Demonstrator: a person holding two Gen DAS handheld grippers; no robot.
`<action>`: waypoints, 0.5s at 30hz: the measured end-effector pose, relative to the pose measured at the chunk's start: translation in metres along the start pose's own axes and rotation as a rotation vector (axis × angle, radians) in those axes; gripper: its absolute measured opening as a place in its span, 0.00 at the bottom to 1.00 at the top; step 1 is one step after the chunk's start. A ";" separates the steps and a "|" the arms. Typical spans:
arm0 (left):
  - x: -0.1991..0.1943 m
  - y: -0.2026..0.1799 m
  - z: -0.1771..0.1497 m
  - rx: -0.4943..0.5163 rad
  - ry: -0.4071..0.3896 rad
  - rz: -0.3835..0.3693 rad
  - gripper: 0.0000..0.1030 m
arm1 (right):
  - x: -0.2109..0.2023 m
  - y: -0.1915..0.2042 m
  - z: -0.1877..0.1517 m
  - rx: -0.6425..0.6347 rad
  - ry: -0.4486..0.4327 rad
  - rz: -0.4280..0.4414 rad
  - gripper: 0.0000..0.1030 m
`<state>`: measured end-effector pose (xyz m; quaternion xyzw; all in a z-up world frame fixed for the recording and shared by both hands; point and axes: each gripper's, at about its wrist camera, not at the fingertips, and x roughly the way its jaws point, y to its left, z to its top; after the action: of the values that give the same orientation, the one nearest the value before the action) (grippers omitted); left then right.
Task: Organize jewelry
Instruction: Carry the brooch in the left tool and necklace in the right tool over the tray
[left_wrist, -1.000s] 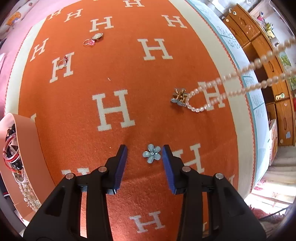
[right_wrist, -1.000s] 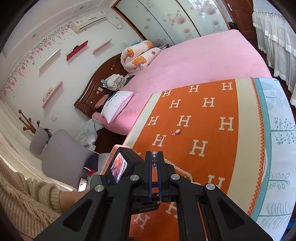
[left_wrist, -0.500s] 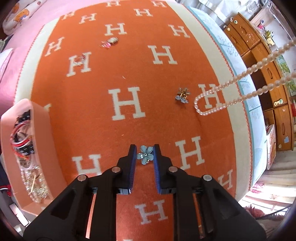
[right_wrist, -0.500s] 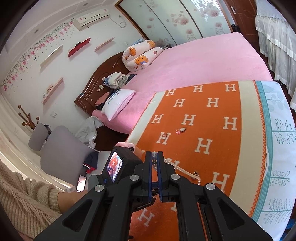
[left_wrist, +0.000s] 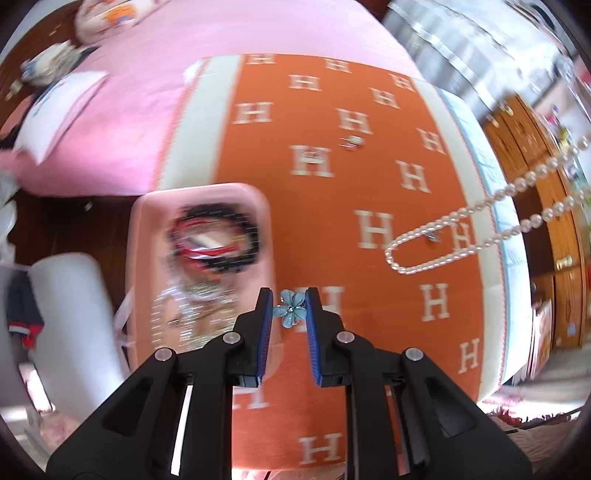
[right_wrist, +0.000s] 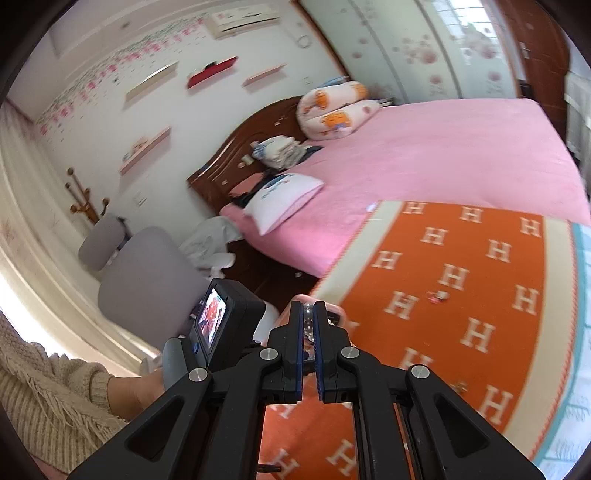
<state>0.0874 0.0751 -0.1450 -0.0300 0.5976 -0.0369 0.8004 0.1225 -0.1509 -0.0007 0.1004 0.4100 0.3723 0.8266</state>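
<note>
My left gripper (left_wrist: 289, 301) is shut on a small blue flower clip (left_wrist: 290, 308) and holds it in the air beside the right rim of a pink jewelry tray (left_wrist: 146, 236) that holds bracelets and chains. My right gripper (right_wrist: 307, 311) is shut on a pearl necklace (right_wrist: 308, 325); its loop hangs over the orange H-pattern blanket in the left wrist view (left_wrist: 480, 221). A small clip (left_wrist: 433, 236) lies on the blanket inside that loop. A ring (left_wrist: 314, 157) and another small trinket (left_wrist: 354, 141) lie farther away.
The orange blanket (left_wrist: 332, 206) covers a pink bed (right_wrist: 443, 155). A wooden cabinet (left_wrist: 546, 206) stands to the right. A grey chair (right_wrist: 147, 280) and the person's hand with the left gripper's camera (right_wrist: 218, 321) are at the left of the bed.
My left gripper closed on the blue flower clip, lifted it off the blanket and swung left toward the pink tray. The pearl necklace stays hanging from my right gripper, lifted clear of the small clip.
</note>
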 end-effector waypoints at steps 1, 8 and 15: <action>-0.002 0.008 -0.002 -0.012 -0.002 0.007 0.14 | 0.008 0.010 0.004 -0.015 0.007 0.010 0.05; -0.005 0.068 -0.014 -0.089 -0.009 0.029 0.14 | 0.066 0.078 0.022 -0.101 0.063 0.075 0.05; -0.002 0.091 -0.022 -0.105 -0.022 0.005 0.15 | 0.134 0.114 0.015 -0.109 0.183 0.058 0.05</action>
<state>0.0675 0.1654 -0.1577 -0.0709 0.5901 -0.0031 0.8042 0.1247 0.0251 -0.0183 0.0325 0.4599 0.4254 0.7788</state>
